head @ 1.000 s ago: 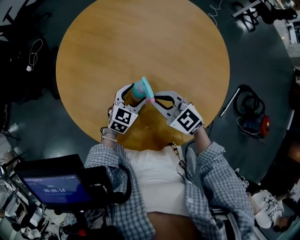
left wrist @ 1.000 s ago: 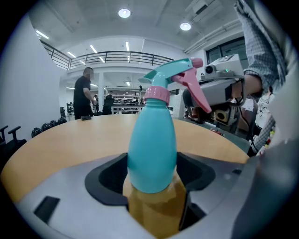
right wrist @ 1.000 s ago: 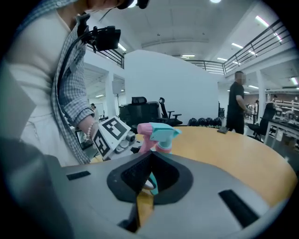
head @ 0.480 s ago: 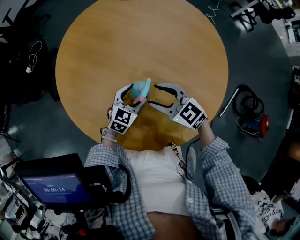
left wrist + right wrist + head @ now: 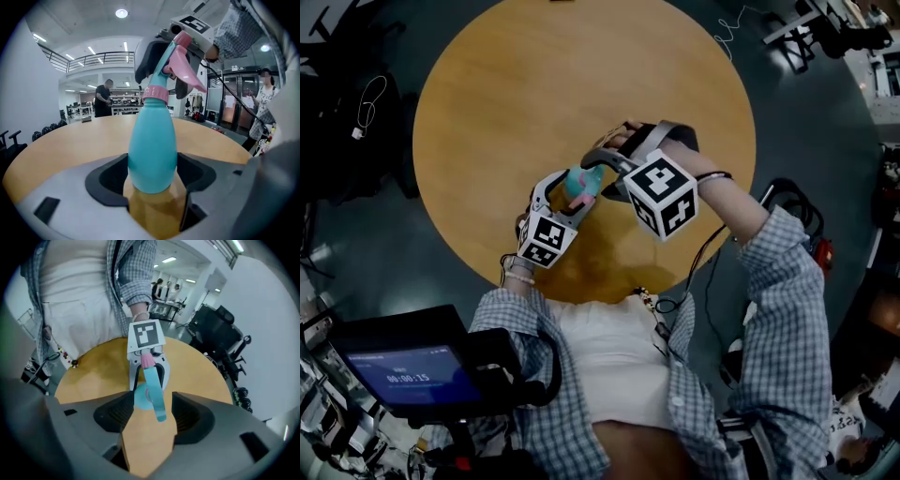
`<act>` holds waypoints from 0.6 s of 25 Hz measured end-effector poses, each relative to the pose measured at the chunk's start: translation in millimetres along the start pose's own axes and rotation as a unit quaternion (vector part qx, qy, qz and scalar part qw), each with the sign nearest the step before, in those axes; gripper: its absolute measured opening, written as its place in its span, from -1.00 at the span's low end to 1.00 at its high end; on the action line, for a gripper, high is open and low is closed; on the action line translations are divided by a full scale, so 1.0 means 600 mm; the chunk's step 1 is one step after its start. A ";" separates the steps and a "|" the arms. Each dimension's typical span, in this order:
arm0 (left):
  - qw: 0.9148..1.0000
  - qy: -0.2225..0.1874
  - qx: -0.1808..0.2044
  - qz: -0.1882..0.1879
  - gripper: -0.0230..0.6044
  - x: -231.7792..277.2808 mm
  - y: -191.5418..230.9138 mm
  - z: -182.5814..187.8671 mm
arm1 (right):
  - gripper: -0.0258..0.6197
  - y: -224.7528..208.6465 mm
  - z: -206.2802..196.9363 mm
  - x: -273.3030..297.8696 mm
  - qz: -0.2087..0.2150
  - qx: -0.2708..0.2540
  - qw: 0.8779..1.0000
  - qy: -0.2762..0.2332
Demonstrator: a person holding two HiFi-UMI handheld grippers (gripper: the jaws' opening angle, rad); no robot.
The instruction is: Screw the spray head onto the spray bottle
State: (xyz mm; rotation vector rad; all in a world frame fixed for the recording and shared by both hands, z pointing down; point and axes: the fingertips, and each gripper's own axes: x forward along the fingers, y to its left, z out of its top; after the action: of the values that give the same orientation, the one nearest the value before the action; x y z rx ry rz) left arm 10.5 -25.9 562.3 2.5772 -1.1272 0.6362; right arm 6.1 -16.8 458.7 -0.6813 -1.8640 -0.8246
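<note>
At the six o'clock edge of the round table [image 5: 487, 112], right in front of the person, the bottle [image 5: 152, 145] stands upright on the wood, and the left gripper [image 5: 564, 195] comes in from about seven o'clock with its jaws clamped on the fat lower body. That low hold looks deliberate: it pins the bottle against twisting and leaves the neck free. Up top sits the spray head [image 5: 176, 65], its pink collar [image 5: 154, 93] down on the neck and the nozzle pointing toward roughly one o'clock in the head view. Over it hangs the right gripper [image 5: 149, 418], reaching in from two o'clock and looking straight down. Its jaws are spreading apart, the head sits in the gap between them, and neither pad presses on it. My read is that this is a let-go between turns, the wrist rolled over so it can take a fresh bite, though it could just as well be the final release. Whether the collar is threaded fully home, no view settles; it sits level and close on the neck
</note>
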 end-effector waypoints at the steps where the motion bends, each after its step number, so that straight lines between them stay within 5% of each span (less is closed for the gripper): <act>1: 1.000 0.001 0.001 0.000 0.14 0.002 0.000 0.001 | -0.16 0.003 -0.004 0.007 0.017 -0.017 1.000 0.012; 4: 1.000 0.001 0.005 0.001 0.14 0.008 0.000 0.004 | -0.17 0.008 -0.015 0.021 0.051 -0.070 0.995 0.040; 7: 1.000 0.004 0.008 0.003 0.14 0.016 -0.002 0.010 | -0.51 0.006 -0.020 0.024 0.072 -0.114 0.989 0.060; 9: 1.000 0.006 0.007 0.006 0.14 0.023 -0.003 0.013 | -0.54 0.005 -0.025 0.023 0.087 -0.118 0.987 0.069; 12: 1.000 0.008 0.008 0.011 0.14 0.032 -0.003 0.018 | -0.54 0.005 -0.032 0.022 0.097 -0.062 0.990 0.077; 15: 1.000 0.012 0.009 0.017 0.14 0.038 -0.004 0.020 | -0.54 0.001 -0.035 0.021 0.093 0.055 0.991 0.085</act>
State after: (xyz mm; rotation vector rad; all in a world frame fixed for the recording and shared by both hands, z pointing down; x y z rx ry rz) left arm 29.4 -43.3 562.5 2.5645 -1.1650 0.6864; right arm 13.2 -31.7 477.0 -0.6812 -1.6515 -0.6351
